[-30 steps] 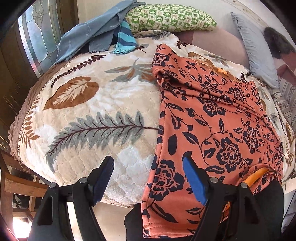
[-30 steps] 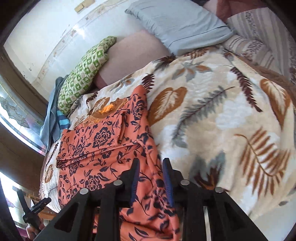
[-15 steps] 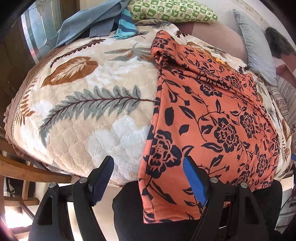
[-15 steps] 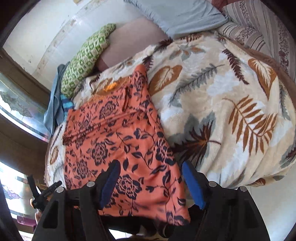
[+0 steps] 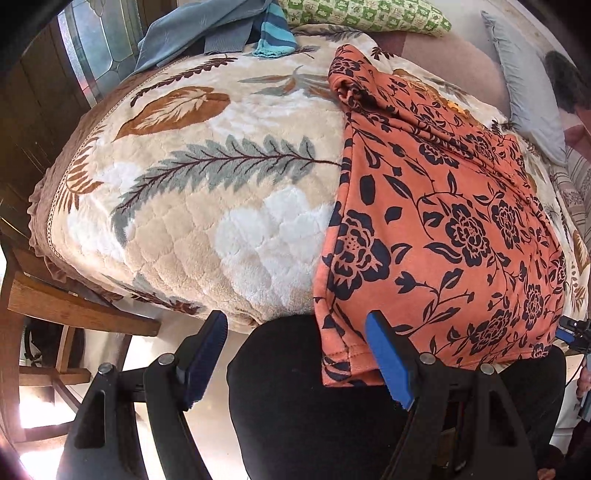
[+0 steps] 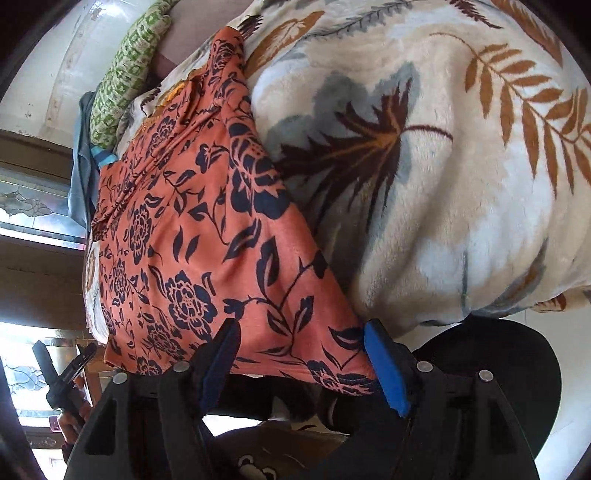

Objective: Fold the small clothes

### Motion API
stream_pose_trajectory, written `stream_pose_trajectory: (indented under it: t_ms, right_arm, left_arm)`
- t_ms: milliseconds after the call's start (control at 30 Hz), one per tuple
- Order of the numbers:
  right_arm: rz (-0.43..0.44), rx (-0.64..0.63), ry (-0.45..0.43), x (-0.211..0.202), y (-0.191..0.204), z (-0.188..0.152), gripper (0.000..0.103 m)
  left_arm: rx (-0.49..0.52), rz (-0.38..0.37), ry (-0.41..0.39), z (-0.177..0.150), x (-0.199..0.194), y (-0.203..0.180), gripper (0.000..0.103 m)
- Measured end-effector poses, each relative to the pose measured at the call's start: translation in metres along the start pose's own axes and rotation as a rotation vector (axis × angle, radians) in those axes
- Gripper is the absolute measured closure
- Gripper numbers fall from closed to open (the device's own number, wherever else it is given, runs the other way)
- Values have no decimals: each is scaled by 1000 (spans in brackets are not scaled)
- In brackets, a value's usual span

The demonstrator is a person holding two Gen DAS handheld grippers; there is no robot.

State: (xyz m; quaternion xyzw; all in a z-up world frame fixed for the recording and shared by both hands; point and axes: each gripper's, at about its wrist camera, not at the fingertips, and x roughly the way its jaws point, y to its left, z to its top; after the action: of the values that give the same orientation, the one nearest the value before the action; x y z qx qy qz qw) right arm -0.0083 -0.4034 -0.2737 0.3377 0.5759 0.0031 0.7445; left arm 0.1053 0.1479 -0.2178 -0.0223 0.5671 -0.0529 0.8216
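Note:
An orange garment with dark flowers (image 5: pixel 443 221) lies spread on the leaf-patterned blanket (image 5: pixel 207 206), and its hem hangs over the near edge of the bed. My left gripper (image 5: pixel 295 356) is open at the hem's left corner, which lies between the fingers, close to the right pad (image 5: pixel 388 362). My right gripper (image 6: pixel 303 363) is open over the same garment (image 6: pixel 192 236). The hem's right corner lies between its fingers, beside the right pad (image 6: pixel 386 373). Neither pair of pads presses on the cloth. Each gripper shows small in the other's view: the left gripper (image 6: pixel 59 376), the right gripper (image 5: pixel 572 332).
A green checked pillow (image 5: pixel 369 16) and a grey pillow (image 5: pixel 524 85) lie at the head of the bed. Blue clothes (image 5: pixel 207 29) with a teal striped piece are piled at the far left corner. A wooden frame (image 5: pixel 74 306) stands left of the bed. A person's dark-clothed lap (image 5: pixel 314 406) is below the hem.
The right gripper's jaws have opened wide and it has dropped to the hem at the bed's near edge. The left gripper has come down closer to the hem's left corner.

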Motion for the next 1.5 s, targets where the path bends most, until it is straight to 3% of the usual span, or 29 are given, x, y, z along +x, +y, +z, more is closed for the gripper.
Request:
stream_pose_trajectory:
  t_ms: [167,467,600,667,767,800,967,1067,1133,1233,1333,1400,1500]
  right_arm:
    - [13,8,8,1,-5,4,30]
    - [15,20,48,14,-11,5,30]
    - [7,18,59,16,-14,3,30]
    - [4,21,62,18,-14,3,30]
    - [-9,26,58,25,-12,3,30]
    - [-22,20,52,27,-10,3,30]
    - [-81,-45,17,32,1,-4,30]
    - [-74,-39,-3,33,-1,-9,30]
    - [-73,-47,-8,35,-2,-10,30]
    - [-107,-100,-23,37,5,-14,35]
    - [-119,-137,-32,39,13,-20,48]
    - [-130,-163,-36,37,20,-24,59]
    - [-157,-214,-51,31,33,-30,78]
  left_arm:
    - [-40,-35,40,-1,9,5,25]
    - [-22,-138,152,2,45,-14,26]
    - [-23,-130,200,-4,67,-15,26]
    - [-22,-140,214,-7,75,-14,34]
    - [8,-144,258,-10,89,-18,61]
    - [19,-145,273,-11,93,-21,65]
    - [143,-93,309,-9,103,-49,65]
    - [163,-76,320,-6,107,-59,52]
    - [157,-68,307,-5,107,-61,51]
    - [154,-68,276,-6,108,-63,52]
    - [173,-55,242,-21,102,-64,68]
    - [172,-56,235,-28,95,-62,84]
    - [166,-84,239,-29,86,-59,93]
